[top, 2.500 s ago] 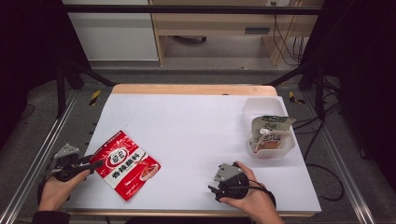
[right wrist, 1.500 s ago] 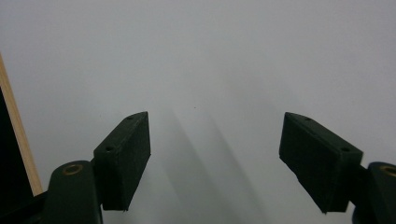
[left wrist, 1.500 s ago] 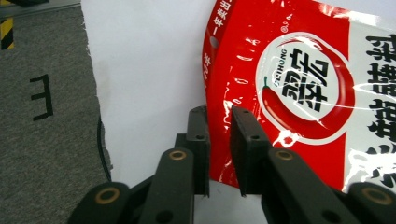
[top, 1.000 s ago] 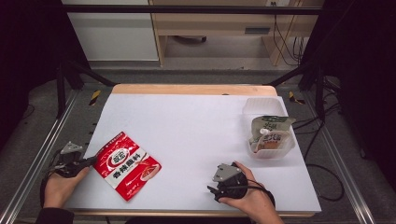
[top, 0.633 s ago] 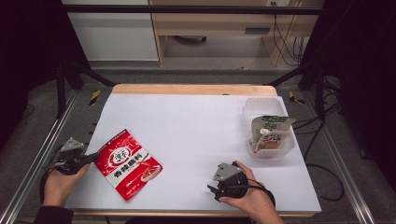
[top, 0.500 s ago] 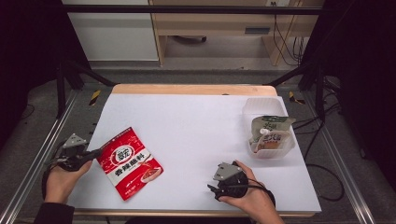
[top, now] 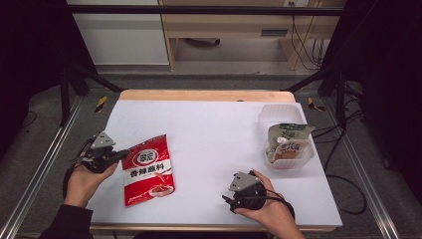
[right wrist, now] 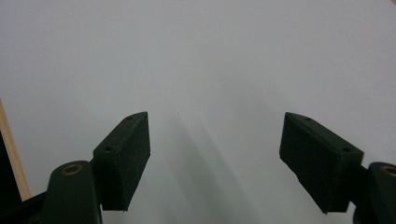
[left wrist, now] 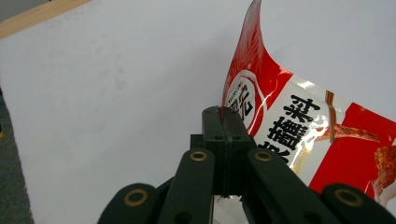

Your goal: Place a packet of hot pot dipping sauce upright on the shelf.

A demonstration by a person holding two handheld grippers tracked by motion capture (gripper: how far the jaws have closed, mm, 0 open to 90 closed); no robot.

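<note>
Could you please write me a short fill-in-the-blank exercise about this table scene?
1. The left gripper is shut on the edge of a ____ snack packet.
2. The right gripper rests with its jaws ____ and nothing between them.
3. A green and white pouch lies inside a clear plastic ____ on the table's right side.

Missing words: red; open; container
</note>
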